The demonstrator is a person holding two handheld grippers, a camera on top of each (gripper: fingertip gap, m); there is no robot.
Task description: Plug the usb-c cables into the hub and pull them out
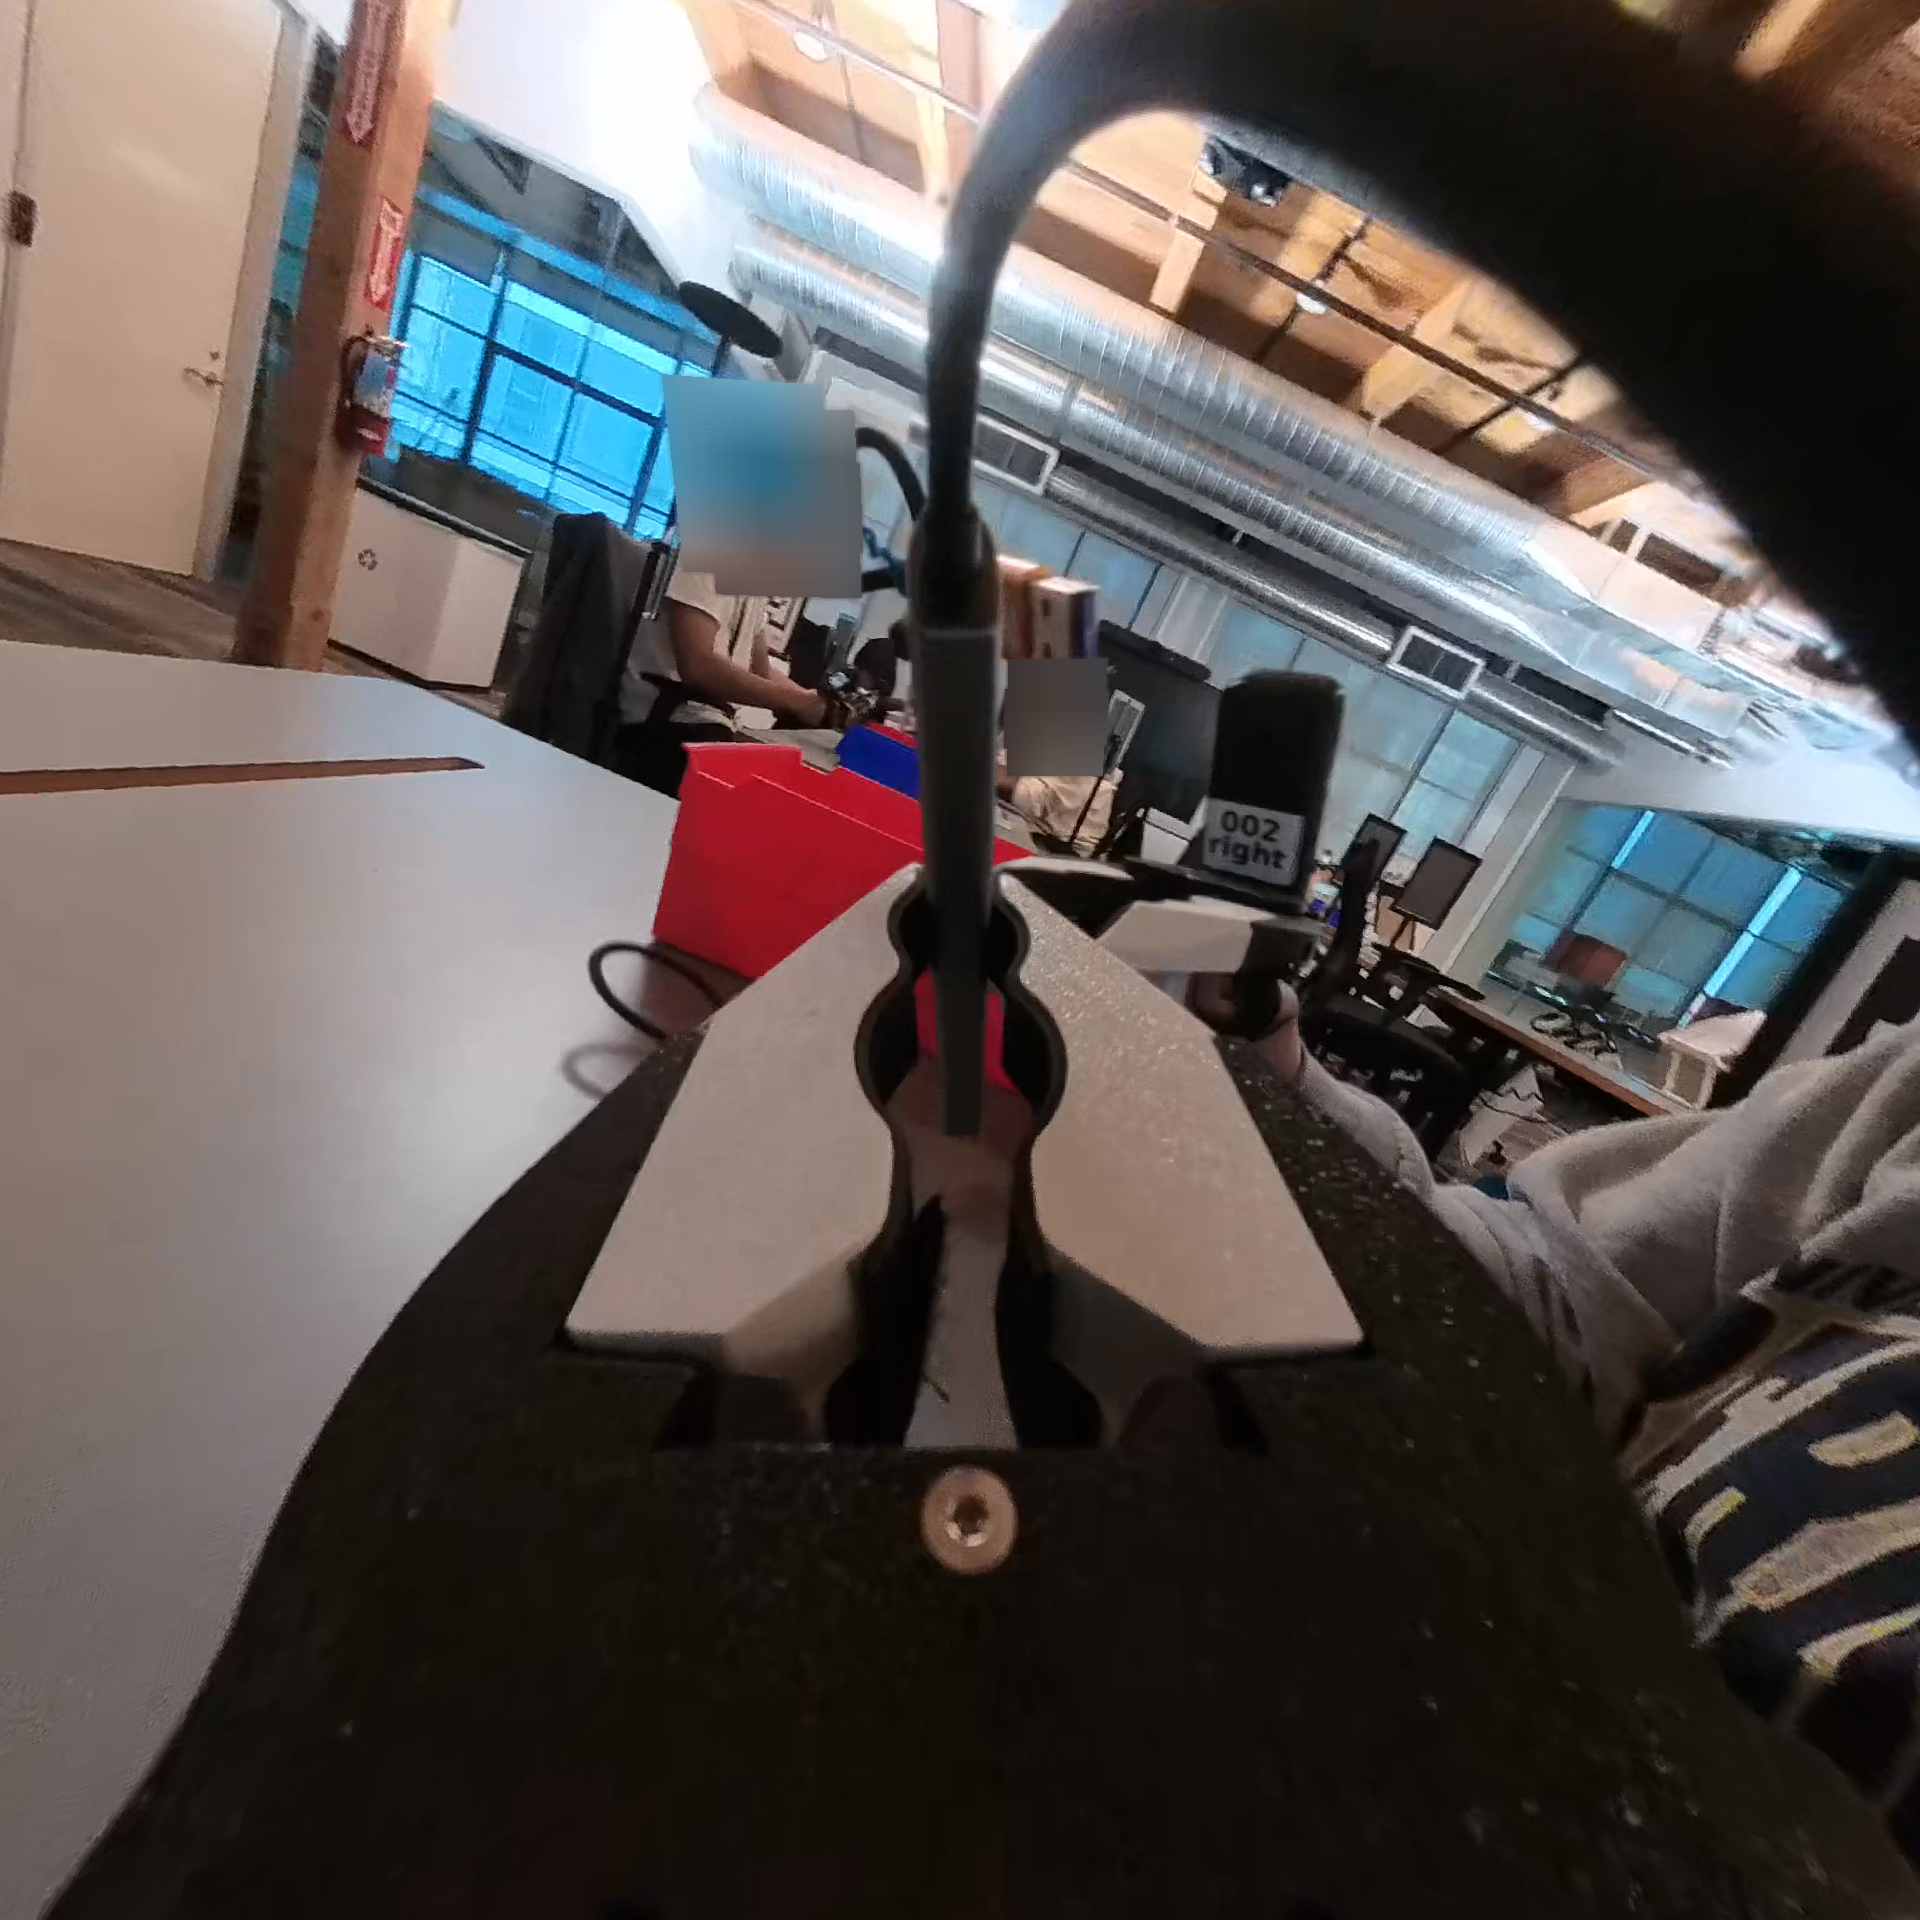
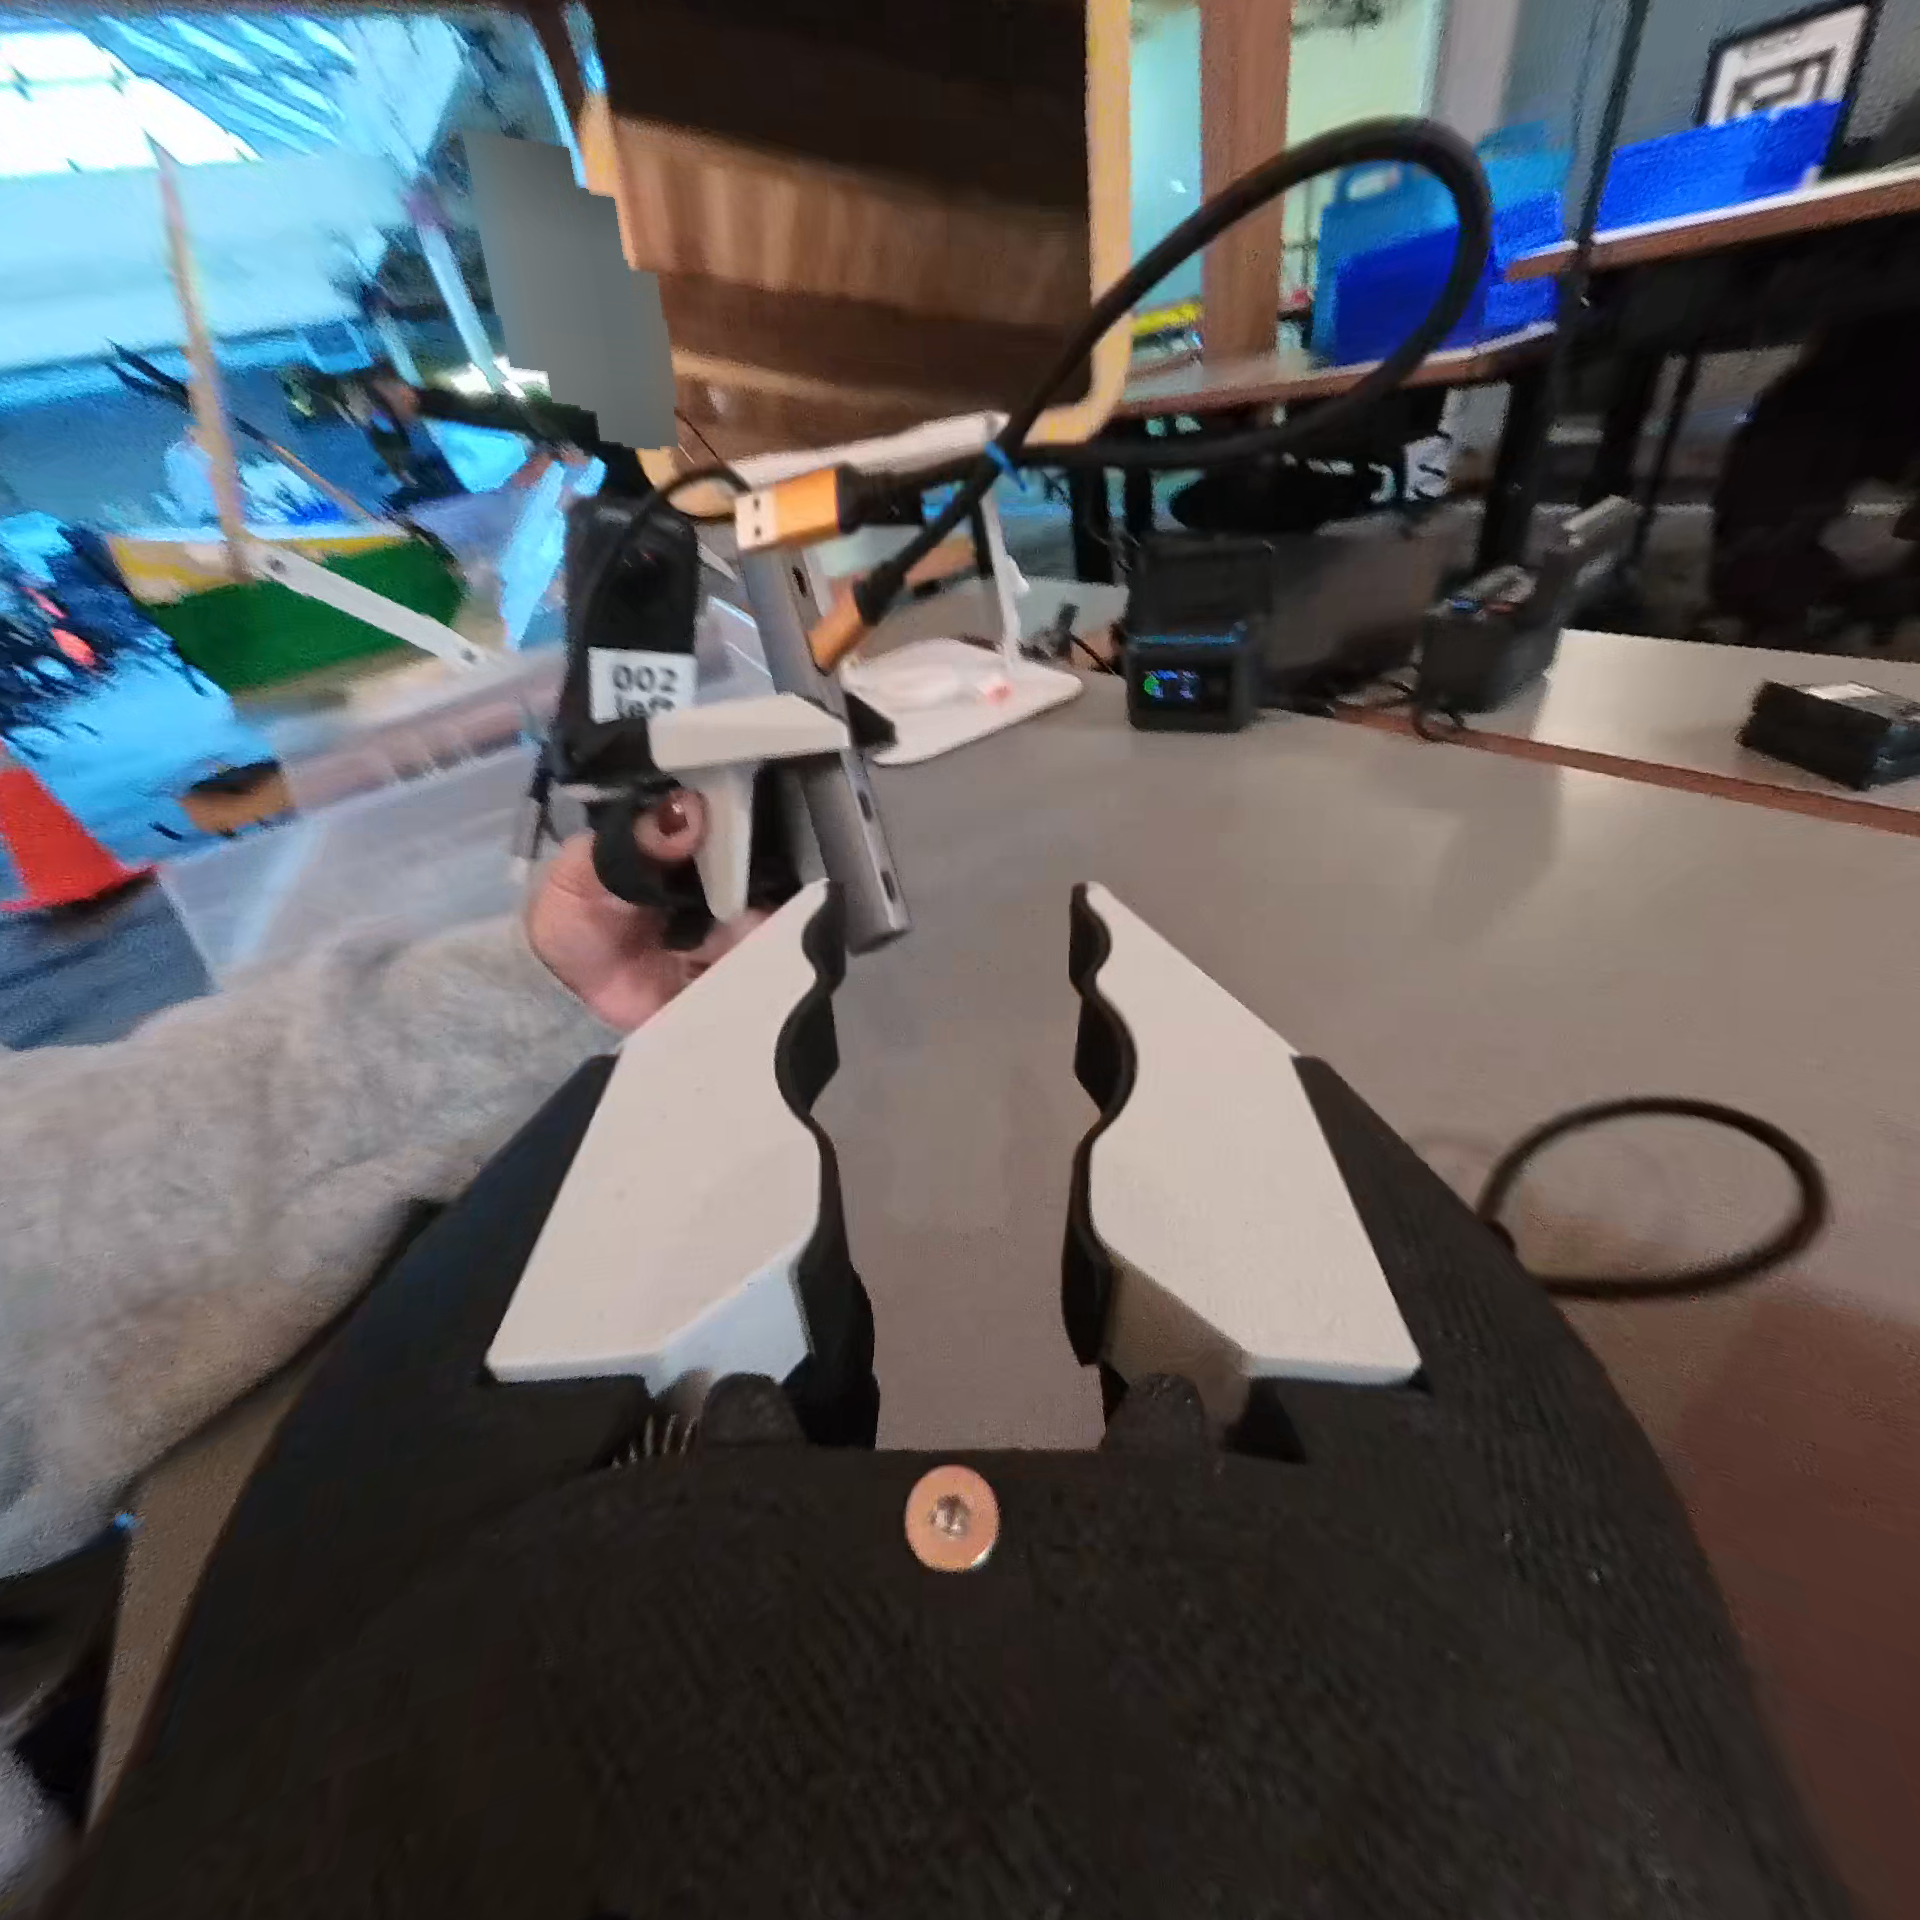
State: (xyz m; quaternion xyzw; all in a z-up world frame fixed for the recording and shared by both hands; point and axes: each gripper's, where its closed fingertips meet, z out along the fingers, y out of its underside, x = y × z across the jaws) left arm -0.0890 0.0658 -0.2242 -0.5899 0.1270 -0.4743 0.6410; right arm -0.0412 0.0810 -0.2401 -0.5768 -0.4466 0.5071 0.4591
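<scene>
Your left tool point(image 1: 958, 971) is clamped on the grey hub point(image 1: 956, 831), lifted off the tabletop point(image 2: 1299, 883). Your right tool point(image 2: 951, 914) stands apart, empty, just beside the hub. One orange-ended cable plug point(image 2: 847, 623) sits seated; next, likely close on it and pull straight.

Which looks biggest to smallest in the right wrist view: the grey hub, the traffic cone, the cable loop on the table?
As they appear in that view:
1. Grey hub, held by the left gripper.
2. Cable loop on the table.
3. Traffic cone, cut off by the frame edge.

The first two are close, and camera distance skews apparent size.
</scene>
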